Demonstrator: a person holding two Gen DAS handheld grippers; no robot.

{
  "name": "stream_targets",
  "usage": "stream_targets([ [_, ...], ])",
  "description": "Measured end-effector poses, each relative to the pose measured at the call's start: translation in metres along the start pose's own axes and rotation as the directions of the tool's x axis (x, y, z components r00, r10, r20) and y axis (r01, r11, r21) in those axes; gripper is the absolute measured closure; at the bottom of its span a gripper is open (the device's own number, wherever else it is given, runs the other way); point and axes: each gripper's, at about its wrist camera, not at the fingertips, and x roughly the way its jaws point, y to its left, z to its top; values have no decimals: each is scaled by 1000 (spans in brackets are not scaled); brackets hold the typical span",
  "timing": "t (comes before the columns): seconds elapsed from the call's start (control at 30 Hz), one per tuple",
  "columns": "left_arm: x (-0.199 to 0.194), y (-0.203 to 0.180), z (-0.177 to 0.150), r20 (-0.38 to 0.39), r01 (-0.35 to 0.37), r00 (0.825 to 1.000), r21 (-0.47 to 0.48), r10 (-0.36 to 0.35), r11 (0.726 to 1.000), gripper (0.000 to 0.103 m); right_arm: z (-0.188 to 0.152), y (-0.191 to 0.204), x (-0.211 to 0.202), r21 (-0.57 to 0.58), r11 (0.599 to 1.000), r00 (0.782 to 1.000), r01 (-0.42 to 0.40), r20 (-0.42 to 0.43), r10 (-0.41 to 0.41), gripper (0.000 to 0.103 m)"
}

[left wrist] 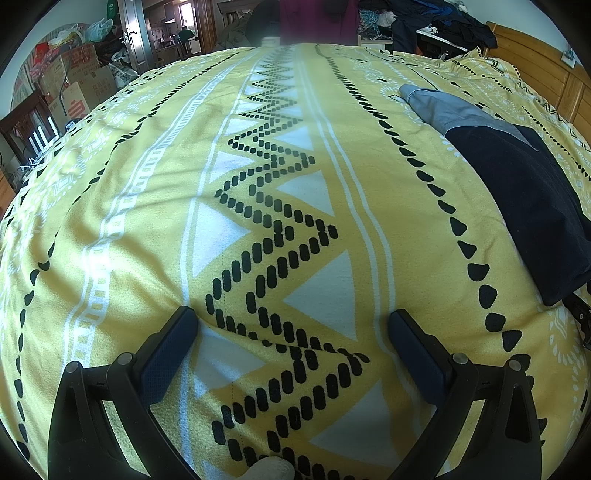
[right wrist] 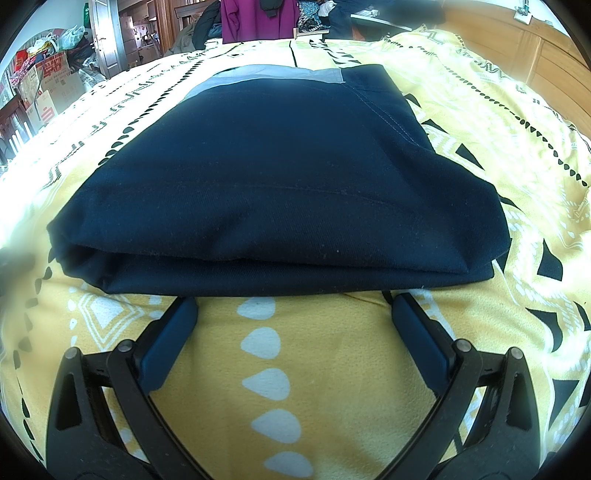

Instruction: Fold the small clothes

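A navy garment with a grey band (right wrist: 280, 177) lies folded in layers on the yellow patterned bedspread (right wrist: 317, 354). My right gripper (right wrist: 293, 310) stands open just in front of the fold's near edge, fingertips almost under it and holding nothing. In the left wrist view the same garment (left wrist: 517, 184) lies far to the right. My left gripper (left wrist: 291, 321) is open over bare bedspread (left wrist: 258, 221), well left of the garment, nothing between its fingers.
A wooden headboard (left wrist: 546, 70) runs along the right. Dark clothes are piled (left wrist: 443, 22) at the far end of the bed. Cardboard boxes and bags (left wrist: 74, 81) stack up at the far left near a door. A purple coat (right wrist: 258, 18) hangs beyond the bed.
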Motion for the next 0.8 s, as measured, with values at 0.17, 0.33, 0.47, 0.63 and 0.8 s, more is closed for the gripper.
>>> stream_targets([
  [0.17,1,0,1,1,-1,1000,0,1,1000,0,0,0,0,0,1000,1000,0,0,0,0],
  [0.33,1,0,1,2,-1,1000,0,1,1000,0,0,0,0,0,1000,1000,0,0,0,0],
  [0.47,2,0,2,2,-1,1000,0,1,1000,0,0,0,0,0,1000,1000,0,0,0,0],
  [0.63,1,0,2,2,2,1000,-2,-2,1000,0,0,0,0,0,1000,1000,0,0,0,0],
  [0.8,1,0,2,5,8,1000,-7,-8,1000,0,0,0,0,0,1000,1000,0,0,0,0],
])
